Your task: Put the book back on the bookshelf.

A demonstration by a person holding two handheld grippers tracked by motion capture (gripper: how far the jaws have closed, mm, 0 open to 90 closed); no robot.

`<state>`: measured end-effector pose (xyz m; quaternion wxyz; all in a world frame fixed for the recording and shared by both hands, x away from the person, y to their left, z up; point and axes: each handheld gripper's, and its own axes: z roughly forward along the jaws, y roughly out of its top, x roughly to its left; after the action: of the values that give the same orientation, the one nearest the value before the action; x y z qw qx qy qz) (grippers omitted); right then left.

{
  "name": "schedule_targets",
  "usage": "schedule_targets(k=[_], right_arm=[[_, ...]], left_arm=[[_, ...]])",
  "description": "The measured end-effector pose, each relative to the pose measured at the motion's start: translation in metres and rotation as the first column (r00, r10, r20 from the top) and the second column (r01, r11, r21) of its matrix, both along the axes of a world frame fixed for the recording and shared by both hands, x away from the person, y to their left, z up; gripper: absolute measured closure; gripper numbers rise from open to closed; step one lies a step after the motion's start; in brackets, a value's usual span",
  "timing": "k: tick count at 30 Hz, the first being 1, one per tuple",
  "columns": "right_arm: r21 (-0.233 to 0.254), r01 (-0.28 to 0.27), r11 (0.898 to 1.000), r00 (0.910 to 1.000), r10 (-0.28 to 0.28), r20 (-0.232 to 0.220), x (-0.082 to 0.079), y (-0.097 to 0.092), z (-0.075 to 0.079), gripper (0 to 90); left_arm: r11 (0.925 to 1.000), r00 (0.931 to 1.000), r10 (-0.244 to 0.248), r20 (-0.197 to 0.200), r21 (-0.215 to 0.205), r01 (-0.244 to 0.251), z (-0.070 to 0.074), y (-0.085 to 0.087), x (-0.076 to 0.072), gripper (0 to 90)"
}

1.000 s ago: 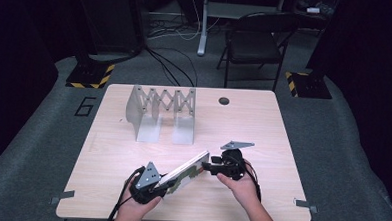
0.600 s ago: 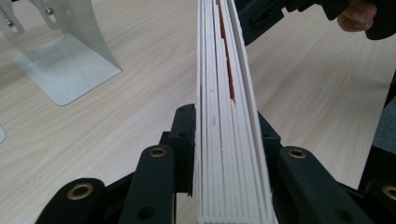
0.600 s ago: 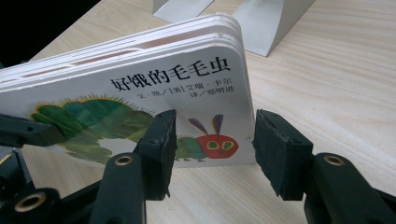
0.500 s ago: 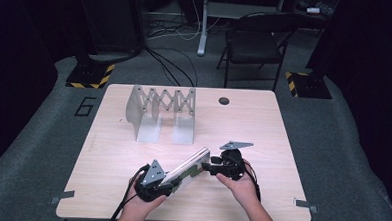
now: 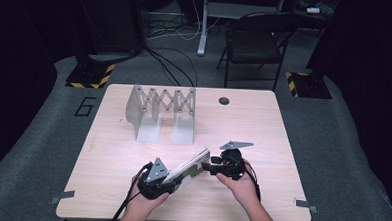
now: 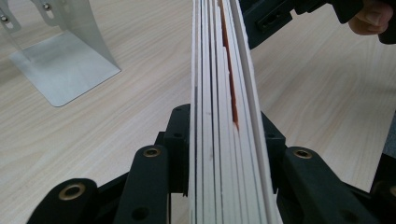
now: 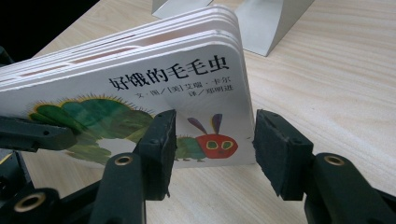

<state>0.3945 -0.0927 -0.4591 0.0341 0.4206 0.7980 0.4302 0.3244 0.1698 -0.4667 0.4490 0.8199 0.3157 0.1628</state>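
White board pages, seen edge on, run straight up the middle of the left gripper view: this is the board book (image 6: 224, 116), and it stands between the two black jaws of the left gripper (image 6: 226, 135). These jaws have just been opening a little, yet both pads lie against the sides of the book, so the grip is on it. One thin red page edge shows among the white ones.

From the high view, the board book (image 5: 189, 166) sits near the front edge of the pale wooden counter (image 5: 243, 122), slanting from the left gripper (image 5: 173, 177) up toward the right gripper (image 5: 209, 167), which is at its far end.

In the right gripper view the cover faces the camera, with a green caterpillar, a red head and Chinese letters. The right gripper (image 7: 212, 144) has its jaws a modest gap apart and they hold nothing; the lower corner of the book (image 7: 177, 88) lies just beyond that gap.

Farther back on the counter stands a metal folding rack (image 5: 161, 109), well apart from both grippers.
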Motion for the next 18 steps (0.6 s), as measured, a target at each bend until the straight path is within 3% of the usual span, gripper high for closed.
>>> schedule_targets(k=[5, 14, 18], right_arm=[[0.001, 0.0, 1.0, 1.0, 0.0, -0.002, 0.0001, 0.0003, -0.0001, 48.9], [0.003, -0.002, 1.0, 1.0, 0.002, 0.0, 0.0006, -0.0001, -0.0004, 48.7], [0.005, 0.001, 1.0, 1.0, -0.001, -0.005, 0.0, 0.0002, -0.0003, 48.7]], left_arm=[[0.9999, 0.9999, -0.004, -0.014, 0.011, 0.004, -0.0008, -0.0014, 0.0008, 66.6], [0.999, 1.0, -0.004, 0.002, 0.045, 0.004, -0.0024, -0.0037, 0.0021, 69.0], [0.9992, 0.9998, -0.01, -0.018, 0.038, 0.011, -0.0024, -0.0041, 0.0023, 71.9]])
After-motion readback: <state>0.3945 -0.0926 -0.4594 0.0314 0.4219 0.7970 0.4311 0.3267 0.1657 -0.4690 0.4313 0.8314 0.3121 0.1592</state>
